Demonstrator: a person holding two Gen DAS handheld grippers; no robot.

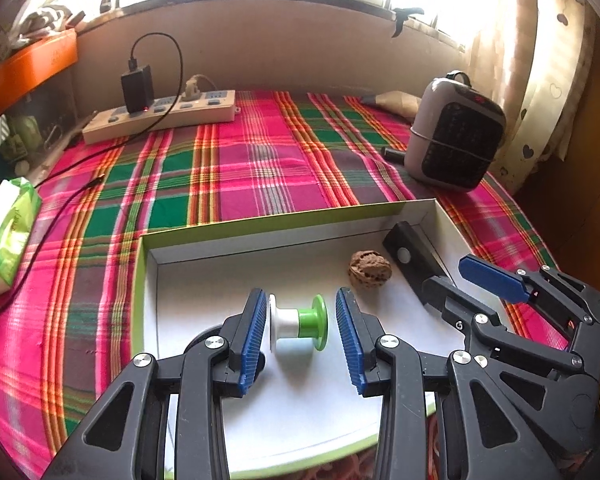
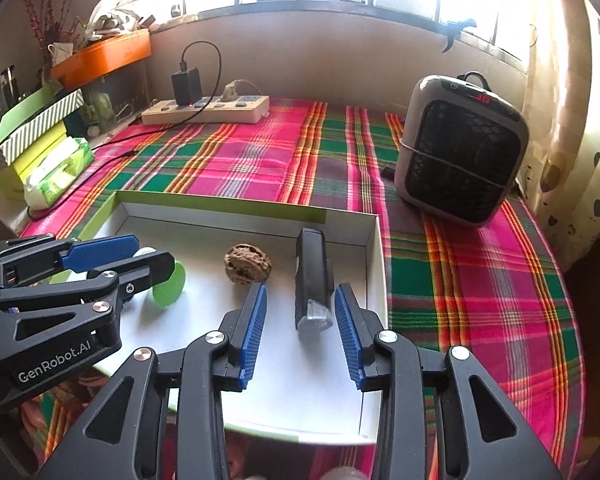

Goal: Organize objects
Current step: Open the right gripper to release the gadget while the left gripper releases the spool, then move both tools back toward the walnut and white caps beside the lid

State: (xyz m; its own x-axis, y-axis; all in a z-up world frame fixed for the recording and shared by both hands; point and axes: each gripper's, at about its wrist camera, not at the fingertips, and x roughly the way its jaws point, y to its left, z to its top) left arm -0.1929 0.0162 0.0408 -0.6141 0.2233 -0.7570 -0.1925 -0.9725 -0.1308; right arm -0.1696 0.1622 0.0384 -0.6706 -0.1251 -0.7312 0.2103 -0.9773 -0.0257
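Observation:
A shallow white box with a green rim point(image 1: 260, 225) point(image 2: 220, 200) lies on the plaid cloth. In it are a green and white spool point(image 1: 300, 322) point(image 2: 168, 285) on its side, a brown walnut point(image 1: 370, 270) point(image 2: 247, 266) and a black device with a clear end point(image 1: 410, 258) point(image 2: 312, 276). My left gripper point(image 1: 300, 300) point(image 2: 154, 250) is open with the spool between its blue pads; small gaps show on both sides. My right gripper point(image 2: 300, 292) point(image 1: 446, 274) is open astride the black device, which rests on the box floor untouched.
A grey and black fan heater point(image 1: 456, 136) point(image 2: 460, 148) stands at the back right. A power strip with a black charger point(image 1: 160, 116) point(image 2: 206, 110) lies by the back wall. A green tissue pack point(image 1: 4, 232) point(image 2: 58, 170) and stacked boxes point(image 2: 40, 120) crowd the left edge.

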